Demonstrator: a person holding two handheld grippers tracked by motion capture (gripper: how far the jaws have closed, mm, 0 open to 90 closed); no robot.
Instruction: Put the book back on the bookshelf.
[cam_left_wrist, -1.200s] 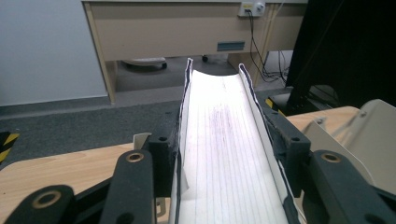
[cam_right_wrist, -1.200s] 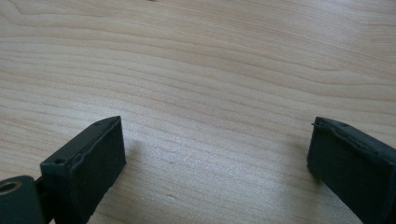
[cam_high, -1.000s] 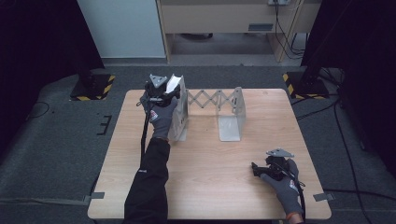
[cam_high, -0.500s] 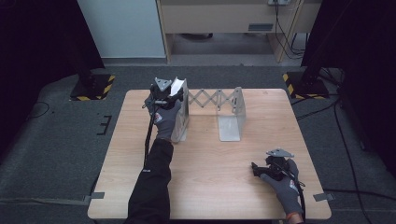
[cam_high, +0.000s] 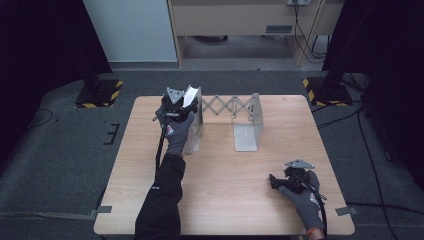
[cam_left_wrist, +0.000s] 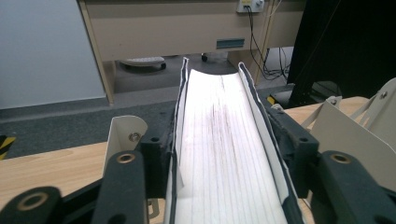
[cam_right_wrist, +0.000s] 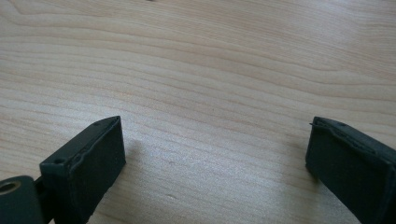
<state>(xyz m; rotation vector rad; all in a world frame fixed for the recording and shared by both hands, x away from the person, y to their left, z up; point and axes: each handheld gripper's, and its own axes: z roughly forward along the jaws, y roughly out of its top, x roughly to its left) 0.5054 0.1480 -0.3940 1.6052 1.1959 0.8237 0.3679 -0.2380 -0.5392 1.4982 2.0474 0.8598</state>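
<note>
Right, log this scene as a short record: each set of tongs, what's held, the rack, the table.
left tongs: closed on the book, jaws just been opening a little, book between them
book: white page edges up, dark covers, at the rack's left end plate
rack: metal, two end plates joined by scissor links, far half of the table
right tongs: open, nothing between them, near right corner
table: light wood
</note>
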